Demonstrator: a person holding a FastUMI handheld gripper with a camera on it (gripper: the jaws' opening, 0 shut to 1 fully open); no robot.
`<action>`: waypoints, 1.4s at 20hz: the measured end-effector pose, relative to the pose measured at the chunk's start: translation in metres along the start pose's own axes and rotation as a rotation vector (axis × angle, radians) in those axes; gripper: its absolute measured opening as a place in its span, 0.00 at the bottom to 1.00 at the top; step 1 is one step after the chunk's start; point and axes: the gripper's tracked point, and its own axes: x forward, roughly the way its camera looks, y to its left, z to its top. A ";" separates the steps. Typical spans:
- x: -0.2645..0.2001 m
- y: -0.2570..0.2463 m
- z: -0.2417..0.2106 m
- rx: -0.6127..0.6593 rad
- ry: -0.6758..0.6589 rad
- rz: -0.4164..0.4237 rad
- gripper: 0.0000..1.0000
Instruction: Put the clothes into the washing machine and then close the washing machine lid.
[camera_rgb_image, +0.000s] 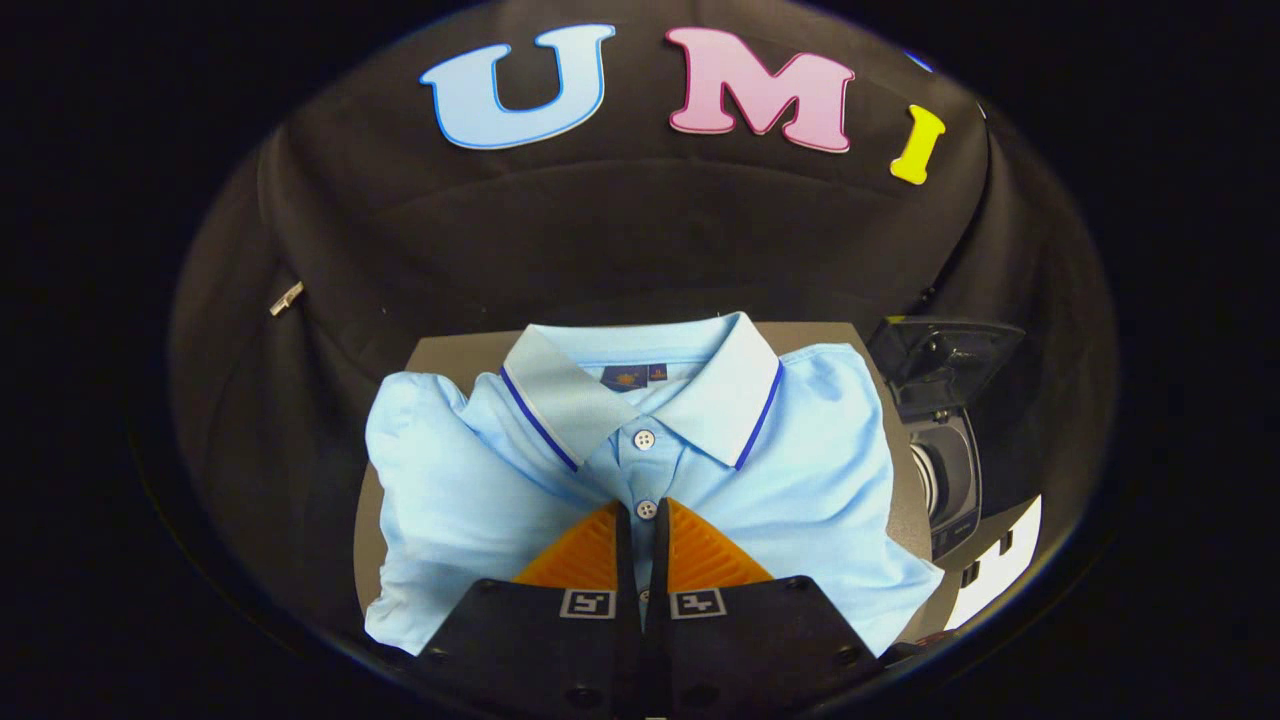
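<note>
A light blue polo shirt (800, 440) with a white collar edged in dark blue lies spread on a small grey table (450, 352). My gripper (641, 508) is down on the shirt's button placket, its fingers drawn close together with a narrow strip of fabric and a button between the tips. Folds in the cloth run toward the fingers. Just right of the shirt stands a small dark washing machine (950, 480), its lid (945, 360) tipped up and open above the round drum opening.
The black cloth wall hangs close behind the table and wraps around both sides. A white panel (1000, 560) shows below the washing machine. The shirt's left sleeve hangs over the table's left edge.
</note>
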 end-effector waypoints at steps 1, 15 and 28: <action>-0.004 0.000 0.002 0.002 -0.034 0.009 0.05; -0.091 0.008 0.057 -0.113 -0.450 0.005 0.05; -0.129 0.004 0.086 -0.061 -0.593 0.036 0.05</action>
